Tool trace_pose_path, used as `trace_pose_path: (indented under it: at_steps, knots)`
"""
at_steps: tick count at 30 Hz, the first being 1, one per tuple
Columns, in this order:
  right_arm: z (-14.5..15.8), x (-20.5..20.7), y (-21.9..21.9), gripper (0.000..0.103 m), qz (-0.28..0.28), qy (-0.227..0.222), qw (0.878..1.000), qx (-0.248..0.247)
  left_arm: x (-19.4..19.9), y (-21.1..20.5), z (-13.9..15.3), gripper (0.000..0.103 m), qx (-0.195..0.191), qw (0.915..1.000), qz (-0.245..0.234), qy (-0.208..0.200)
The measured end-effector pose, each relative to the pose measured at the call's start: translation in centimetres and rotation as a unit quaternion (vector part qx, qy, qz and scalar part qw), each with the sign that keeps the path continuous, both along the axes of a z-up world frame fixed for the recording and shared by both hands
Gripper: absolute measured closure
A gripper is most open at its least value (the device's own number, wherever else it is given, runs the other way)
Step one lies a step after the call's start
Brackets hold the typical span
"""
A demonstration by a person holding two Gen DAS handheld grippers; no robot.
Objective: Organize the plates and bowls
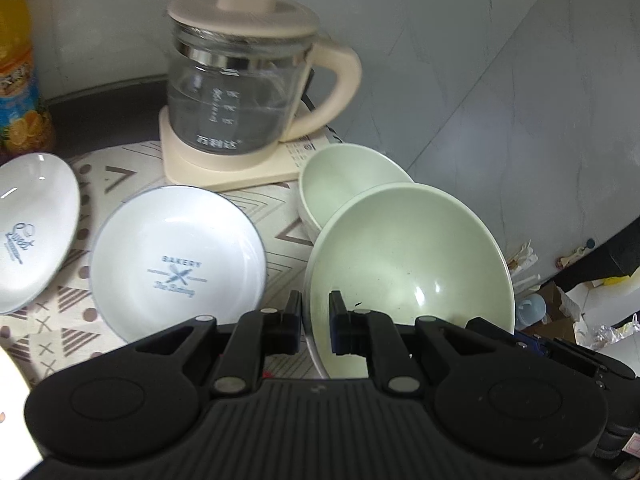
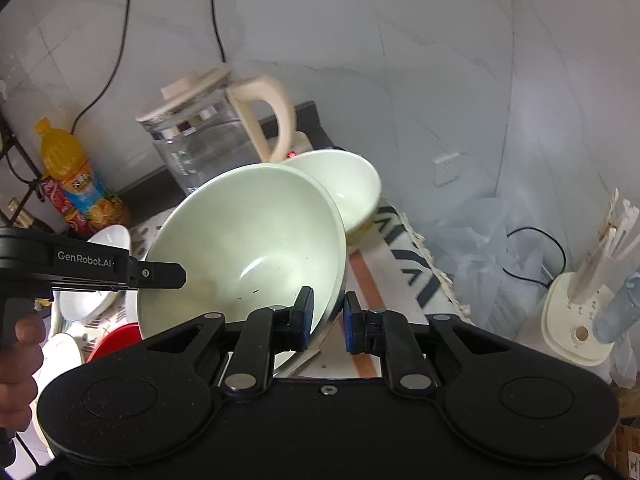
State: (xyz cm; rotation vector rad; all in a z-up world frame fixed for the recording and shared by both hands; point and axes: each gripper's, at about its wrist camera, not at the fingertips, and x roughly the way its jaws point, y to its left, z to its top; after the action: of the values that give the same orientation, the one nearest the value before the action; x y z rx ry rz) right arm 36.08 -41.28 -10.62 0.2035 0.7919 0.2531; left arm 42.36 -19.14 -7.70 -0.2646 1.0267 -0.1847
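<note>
A large pale green bowl [image 1: 408, 276] is tilted up off the patterned table, its far rim over a smaller green bowl [image 1: 348, 184]. My left gripper [image 1: 315, 312] is shut on the big bowl's left rim. My right gripper [image 2: 328, 312] is shut on the same bowl [image 2: 244, 248] at its right rim; the smaller bowl [image 2: 344, 188] sits behind it. Two white plates lie to the left: one marked "Bakery" [image 1: 178, 260] and one marked "Sweet" [image 1: 34, 228]. The left gripper's side [image 2: 92, 268] shows in the right wrist view.
A glass kettle with cream lid and base [image 1: 248, 88] stands behind the dishes. An orange drink bottle [image 1: 18, 68] is at the far left. A red dish [image 2: 114, 340] and white dishes lie lower left. The table's right edge [image 2: 420, 264] drops to bags and clutter.
</note>
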Motion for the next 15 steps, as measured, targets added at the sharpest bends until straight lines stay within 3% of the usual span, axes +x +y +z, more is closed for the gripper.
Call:
trace_pose_path:
  at_steps: [15]
  knots:
    - [2.2, -2.8, 5.5, 0.087, 0.03, -0.009, 0.999, 0.007, -4.7, 6.6, 1.8, 0.091, 0.004, 0.9995, 0.032, 0.0]
